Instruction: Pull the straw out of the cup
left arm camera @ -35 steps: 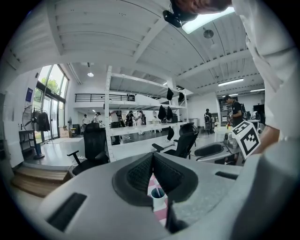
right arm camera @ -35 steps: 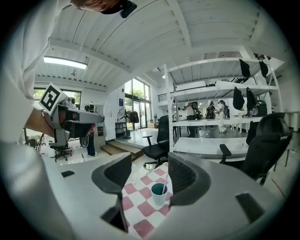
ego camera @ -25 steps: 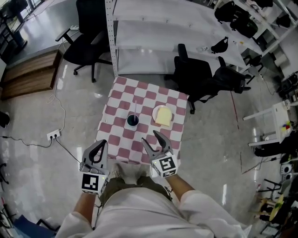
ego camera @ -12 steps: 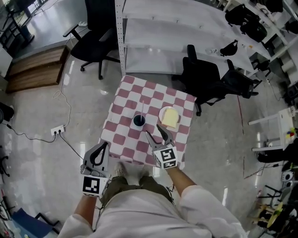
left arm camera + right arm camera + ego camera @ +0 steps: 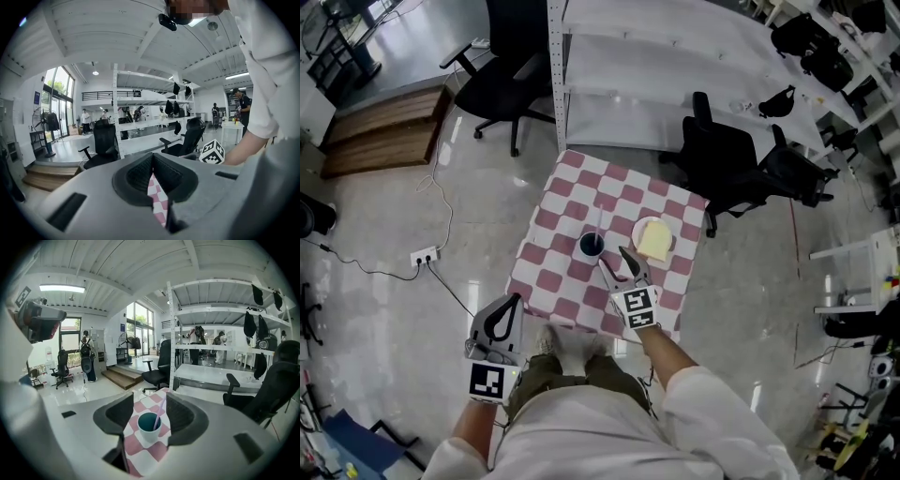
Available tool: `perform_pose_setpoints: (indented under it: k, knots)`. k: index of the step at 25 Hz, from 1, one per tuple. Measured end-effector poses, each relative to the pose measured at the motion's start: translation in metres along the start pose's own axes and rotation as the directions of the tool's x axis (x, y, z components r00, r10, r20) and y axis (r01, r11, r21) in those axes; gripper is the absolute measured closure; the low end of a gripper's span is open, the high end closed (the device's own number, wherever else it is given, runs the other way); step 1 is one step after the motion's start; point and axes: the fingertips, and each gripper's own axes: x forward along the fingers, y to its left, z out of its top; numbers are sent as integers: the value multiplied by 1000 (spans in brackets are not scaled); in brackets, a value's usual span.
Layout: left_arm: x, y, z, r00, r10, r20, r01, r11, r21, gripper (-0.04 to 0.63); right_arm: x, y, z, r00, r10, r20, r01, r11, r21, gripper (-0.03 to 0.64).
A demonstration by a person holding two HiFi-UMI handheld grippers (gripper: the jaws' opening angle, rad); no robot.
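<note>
A dark teal cup [image 5: 592, 246] stands on the pink-and-white checked table [image 5: 553, 225], with a pale straw [image 5: 598, 231] leaning out of it. My right gripper [image 5: 615, 259] hangs just short of the cup on the near right. Its jaws are closing a little but still stand wide, with nothing between them. In the right gripper view the cup [image 5: 150, 426] and straw [image 5: 159, 412] lie straight ahead of the right gripper [image 5: 150, 398]. My left gripper [image 5: 508, 306] is held off the table's near left corner. The left gripper [image 5: 152, 158] is shut and holds nothing.
A white plate [image 5: 641, 228] with a yellow slab [image 5: 656, 242] sits right of the cup. A metal shelf rack [image 5: 666, 56] and two black office chairs [image 5: 511, 66] [image 5: 741, 164] stand beyond the table. A power strip [image 5: 424, 255] with its cable lies on the floor at left.
My right gripper has moved forward and down over the table toward the cup. The left gripper has stayed about where it was.
</note>
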Motion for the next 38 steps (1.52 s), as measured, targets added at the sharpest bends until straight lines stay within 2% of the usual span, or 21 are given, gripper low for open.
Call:
perform_pose_setpoints:
  k: [19, 38]
  knots:
    - [-26, 20, -26, 992, 93, -81, -95, 995, -17, 591, 70, -18, -44, 993, 0, -114, 1, 1000, 11, 410]
    - [-47, 34, -49, 972, 169, -162, -175, 984, -24, 591, 114, -27, -75, 981, 8, -193, -5, 1000, 15, 426]
